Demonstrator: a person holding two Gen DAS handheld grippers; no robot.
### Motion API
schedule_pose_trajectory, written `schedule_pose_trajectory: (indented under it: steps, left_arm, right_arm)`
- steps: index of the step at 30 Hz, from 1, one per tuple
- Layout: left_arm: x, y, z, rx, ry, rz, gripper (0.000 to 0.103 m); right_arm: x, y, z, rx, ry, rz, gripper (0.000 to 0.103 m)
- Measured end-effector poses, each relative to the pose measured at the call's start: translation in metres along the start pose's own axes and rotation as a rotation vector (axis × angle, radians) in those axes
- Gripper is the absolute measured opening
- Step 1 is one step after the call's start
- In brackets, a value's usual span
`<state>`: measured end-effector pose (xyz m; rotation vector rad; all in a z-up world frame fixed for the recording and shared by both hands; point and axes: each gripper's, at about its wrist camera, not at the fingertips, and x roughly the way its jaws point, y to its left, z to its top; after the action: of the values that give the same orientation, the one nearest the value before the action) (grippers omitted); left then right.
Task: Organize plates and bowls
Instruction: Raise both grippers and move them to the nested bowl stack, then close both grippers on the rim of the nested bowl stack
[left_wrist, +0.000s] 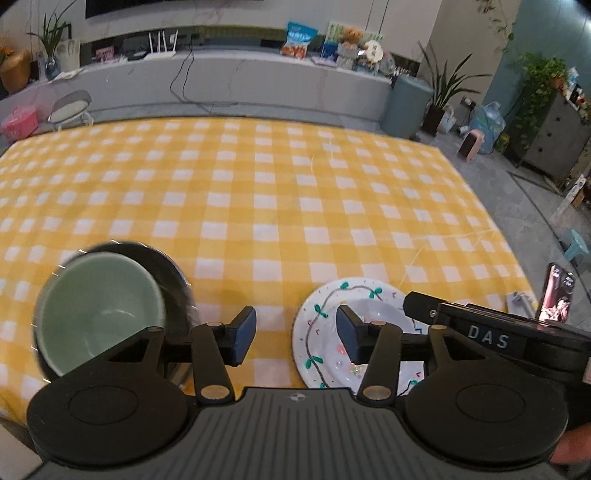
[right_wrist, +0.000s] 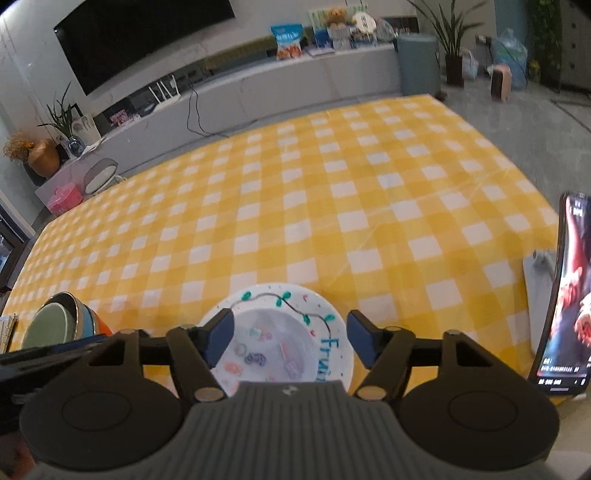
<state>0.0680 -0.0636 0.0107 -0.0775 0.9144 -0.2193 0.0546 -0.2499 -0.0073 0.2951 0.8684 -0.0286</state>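
1. The left gripper (left_wrist: 295, 334) hangs open and empty above the near edge of the table (left_wrist: 258, 184), which is covered in a yellow and white checked cloth.
2. To its left stands a pale green ceramic bowl (left_wrist: 99, 317), nested in a dark metal bowl (left_wrist: 173, 273); in the right wrist view this stack (right_wrist: 55, 325) also shows blue and orange bowls beneath.
3. To its right lies a round white paper plate painted with green leaves and a grey vine (left_wrist: 325, 317), flat on the cloth.
4. The right gripper (right_wrist: 290, 338) is spread wide with nothing between its fingers, hovering over that plate (right_wrist: 280, 332), its dark blue pads (right_wrist: 221, 339) set either side of the plate's middle.
5. A smartphone with a lit screen (right_wrist: 569, 295) stands upright at the table's right edge on a white holder (right_wrist: 539, 295).
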Motion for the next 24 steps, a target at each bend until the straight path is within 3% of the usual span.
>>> schedule_pose_trajectory:
  steps: [7, 11, 14, 19, 24]
  left_arm:
    - [-0.033, 0.033, 0.002, -0.007, -0.069, -0.003, 0.074]
    - [-0.049, 0.064, 0.003, -0.058, -0.097, -0.002, 0.081]
    - [-0.059, 0.092, 0.005, -0.125, -0.108, 0.020, 0.082]
    - [-0.062, 0.141, 0.005, -0.288, -0.107, 0.072, 0.082]
    - [-0.052, 0.165, -0.002, -0.356, -0.076, 0.074, 0.082]
  right_arm:
    - [-0.002, 0.005, -0.005, 0.124, 0.018, 0.114, 0.077]
    - [-0.004, 0.015, -0.009, 0.157, 0.024, 0.128, 0.079]
    - [-0.007, 0.028, -0.008, 0.179, 0.028, 0.177, 0.085]
    - [-0.004, 0.069, -0.009, 0.146, 0.066, 0.238, 0.086]
    - [0.011, 0.104, -0.016, 0.123, 0.128, 0.284, 0.086]
